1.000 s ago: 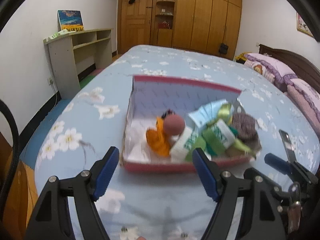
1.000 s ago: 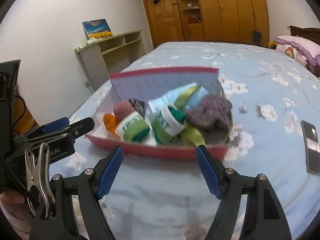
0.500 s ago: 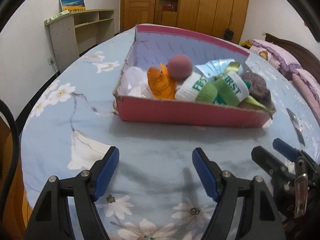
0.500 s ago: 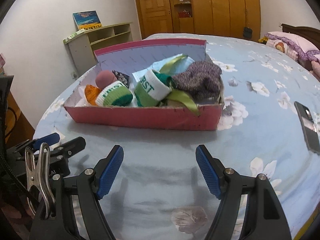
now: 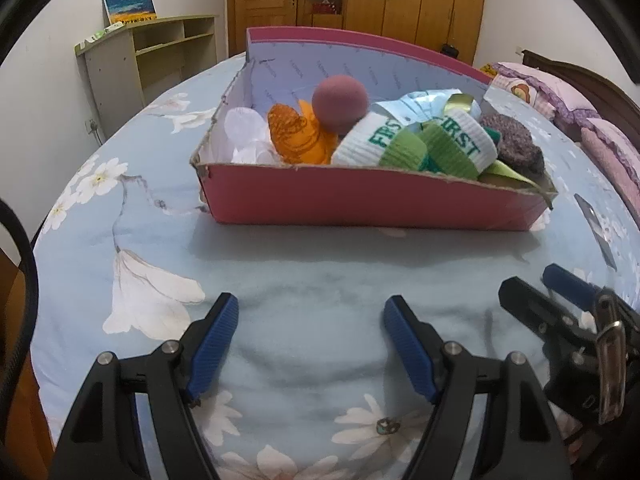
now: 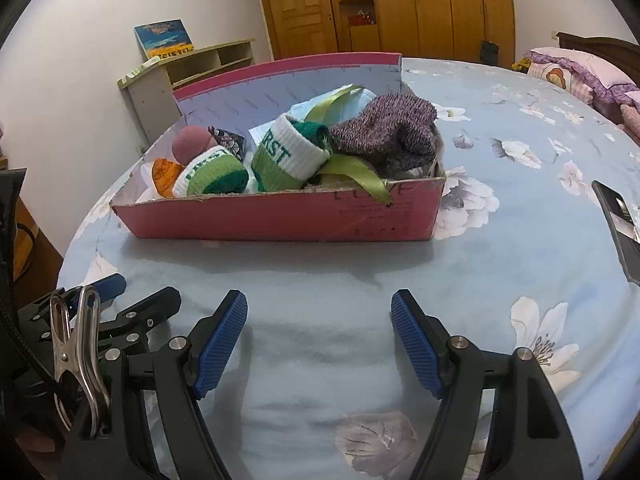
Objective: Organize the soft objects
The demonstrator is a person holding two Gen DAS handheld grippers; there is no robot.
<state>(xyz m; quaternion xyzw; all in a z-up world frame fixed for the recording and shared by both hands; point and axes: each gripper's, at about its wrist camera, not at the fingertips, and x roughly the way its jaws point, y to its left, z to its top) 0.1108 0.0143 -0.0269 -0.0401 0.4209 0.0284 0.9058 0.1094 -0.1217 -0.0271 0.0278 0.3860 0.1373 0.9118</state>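
Note:
A pink cardboard box [image 5: 360, 200] [image 6: 280, 216] sits on the flowered bedspread. It holds a dusky pink ball [image 5: 340, 100] [image 6: 191, 143], an orange cloth [image 5: 298, 136], rolled green-and-white socks [image 5: 420, 142] [image 6: 288, 154], a purple knit sock [image 6: 388, 132] [image 5: 512, 144] and a green ribbon [image 6: 356, 172]. My left gripper [image 5: 310, 320] is open and empty, low over the bed in front of the box. My right gripper [image 6: 318, 312] is open and empty beside it; its tips show in the left wrist view [image 5: 536, 292].
A dark phone [image 6: 618, 216] [image 5: 596, 224] lies on the bed right of the box. Pillows [image 5: 560, 92] and a headboard are at the far right. A grey shelf [image 5: 148, 60] stands by the left wall, wooden wardrobes [image 6: 400, 4] behind.
Both grippers have dropped low and come closer to the bed in front of the box; the box now looms larger and is seen from the side. Both stay open.

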